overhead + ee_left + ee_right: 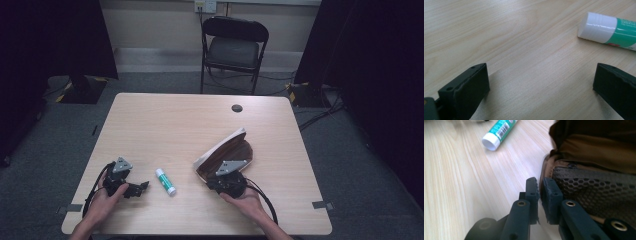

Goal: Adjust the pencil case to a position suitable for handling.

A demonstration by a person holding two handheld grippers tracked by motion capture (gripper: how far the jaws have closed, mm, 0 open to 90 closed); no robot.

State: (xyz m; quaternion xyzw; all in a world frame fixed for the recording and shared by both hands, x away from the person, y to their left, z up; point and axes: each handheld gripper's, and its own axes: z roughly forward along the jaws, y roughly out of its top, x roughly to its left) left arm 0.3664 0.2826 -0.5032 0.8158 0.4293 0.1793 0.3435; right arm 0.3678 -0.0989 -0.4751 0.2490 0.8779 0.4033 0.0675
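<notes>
A brown pouch (227, 150) with a wood-grain outside stands tilted on the table (175, 125), right of centre, its flap raised. My right gripper (212, 176) is at its near edge. In the right gripper view the jaws (540, 187) are pinched together on the pouch's tan rim, beside the dark mesh lining (594, 192). A white and green glue stick (165, 181) lies flat between the two hands. My left gripper (144, 189) rests low on the table, just left of the glue stick. Its jaws (541, 75) stand wide apart over bare wood, with the stick's white cap (599, 27) beyond the right one.
A round cable hole (237, 108) sits near the table's far edge. A black folding chair (234, 47) stands behind the table. Dark curtains hang at both sides. The far half of the table is bare wood.
</notes>
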